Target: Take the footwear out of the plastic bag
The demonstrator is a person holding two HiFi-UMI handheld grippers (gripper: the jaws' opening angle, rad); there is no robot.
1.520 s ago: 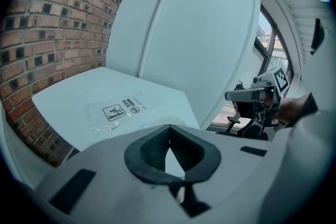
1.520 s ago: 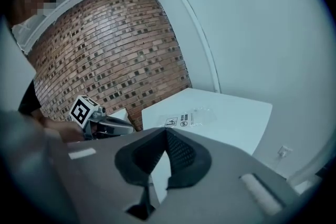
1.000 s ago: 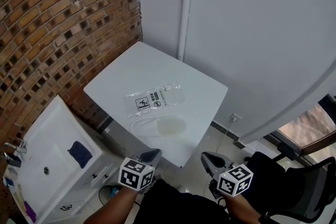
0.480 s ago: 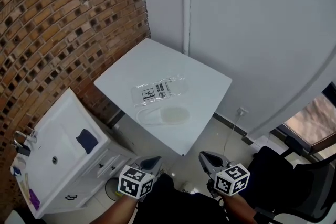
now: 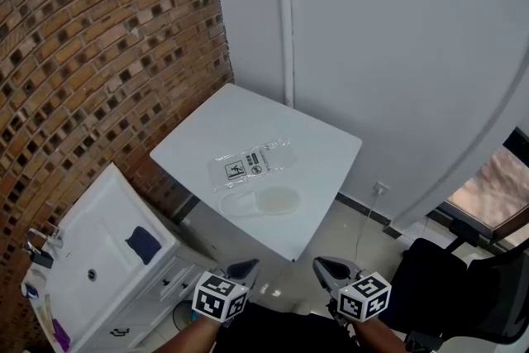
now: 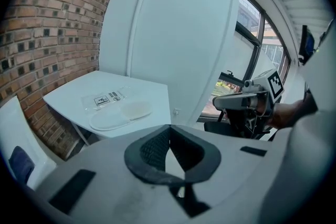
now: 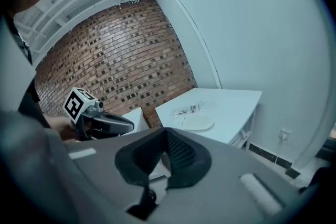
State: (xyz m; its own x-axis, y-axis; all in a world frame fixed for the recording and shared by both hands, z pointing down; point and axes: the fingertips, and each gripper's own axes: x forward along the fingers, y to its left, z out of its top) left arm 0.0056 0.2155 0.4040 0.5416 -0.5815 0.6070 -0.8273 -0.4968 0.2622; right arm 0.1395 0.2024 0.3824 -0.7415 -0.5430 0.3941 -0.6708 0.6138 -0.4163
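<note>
Brick wall [image 5: 99,54] fills the left of the room and a plain white wall [image 5: 397,54] closes the far side. A white square table [image 5: 322,145] stands in the corner between them, turned so that one corner points toward the person. A white cabinet [image 5: 91,260] stands low at the near left and a dark chair [image 5: 463,293] at the near right.

On the table lies a clear plastic bag [image 5: 252,163] with a printed label, flat, its long axis running left to right and tilted slightly to the far right. Just on its near side lies a flat white slipper [image 5: 263,200], its long axis also left to right, with the yellowish toe cover at the right end. From here I cannot tell whether the slipper lies inside the film or beside it.

Both tools hang well apart from the table, either side of its near corner. The left gripper [image 5: 242,267] has its jaws pressed together on nothing, and the right gripper [image 5: 331,267] is likewise clenched and empty. Bag and slipper lie straight ahead of both and to the far side. The left gripper looks slightly nearer, about in line with the slipper's left end; the right faces past the toe end.
</note>
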